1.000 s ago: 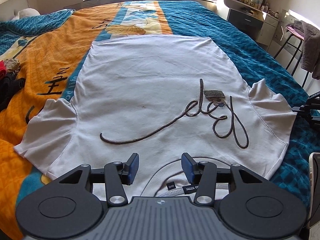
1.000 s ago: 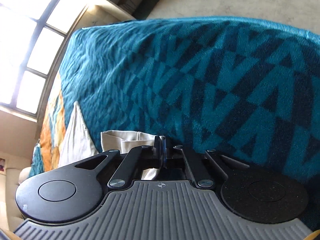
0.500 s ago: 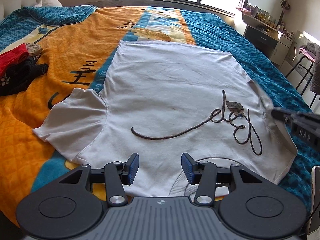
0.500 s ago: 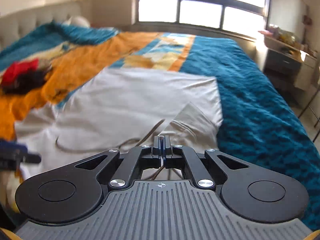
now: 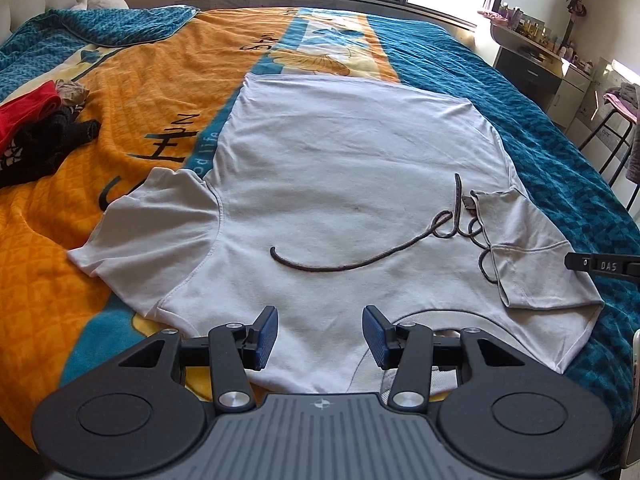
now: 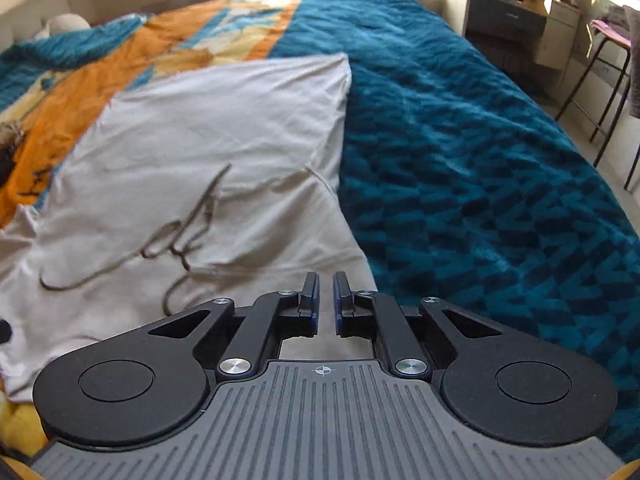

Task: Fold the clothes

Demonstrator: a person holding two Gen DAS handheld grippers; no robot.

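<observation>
A white T-shirt (image 5: 340,168) with a dark script print lies flat on the bed, collar toward me. Its right sleeve (image 5: 532,248) is folded inward over the print; the left sleeve (image 5: 160,224) lies spread out. My left gripper (image 5: 319,336) hovers open over the collar edge with nothing between its pads. My right gripper (image 6: 324,300) is above the folded sleeve (image 6: 288,240); its jaws are opening, a narrow gap shows and no cloth is between them. A tip of the right gripper (image 5: 600,266) shows at the right edge of the left wrist view.
The bed carries an orange and teal blanket (image 5: 140,92). A pile of red and black clothes (image 5: 36,128) lies at its left. A dresser (image 5: 536,64) and a stool (image 5: 616,120) stand to the right of the bed.
The right gripper carried the right sleeve in over the shirt, rolled upright and let it go; its jaws went from shut to slightly apart. The left gripper shifted sideways a little.
</observation>
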